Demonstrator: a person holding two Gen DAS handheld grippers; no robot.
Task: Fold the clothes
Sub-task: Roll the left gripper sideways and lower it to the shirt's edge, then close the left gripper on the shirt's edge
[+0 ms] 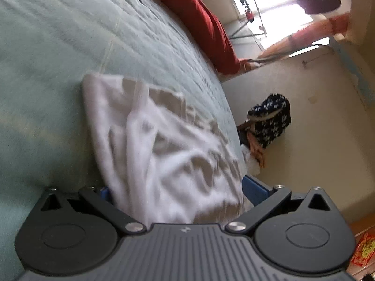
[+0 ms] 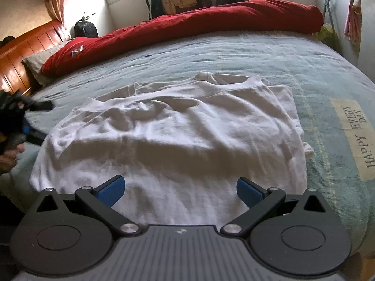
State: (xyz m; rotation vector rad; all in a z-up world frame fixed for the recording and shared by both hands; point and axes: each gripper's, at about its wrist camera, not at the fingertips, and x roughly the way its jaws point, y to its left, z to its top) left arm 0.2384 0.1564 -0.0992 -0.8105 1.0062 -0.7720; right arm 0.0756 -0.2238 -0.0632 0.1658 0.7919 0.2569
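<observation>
At the bottom of the right wrist view, my right gripper (image 2: pixel 180 190) sits level and low over the near hem of the one white shirt (image 2: pixel 173 135), its two blue pads (image 2: pixel 110 190) spread wide with nothing between them. In the left wrist view the frame is rolled sideways; my left gripper (image 1: pixel 174 192) also has its jaws wide apart, and the white shirt (image 1: pixel 161 154) drapes blurred between the fingers, hiding most of the left pad, so I cannot say whether cloth touches it. At the left edge of the right view I see the left gripper (image 2: pixel 35 106) and a bit of the hand (image 2: pixel 9 154) beside the shirt's left side. The shirt lies flat, wrinkled, on the pale green bedspread (image 2: pixel 269 56). Beyond it, one red duvet (image 2: pixel 187 23) runs across the upper frame.
</observation>
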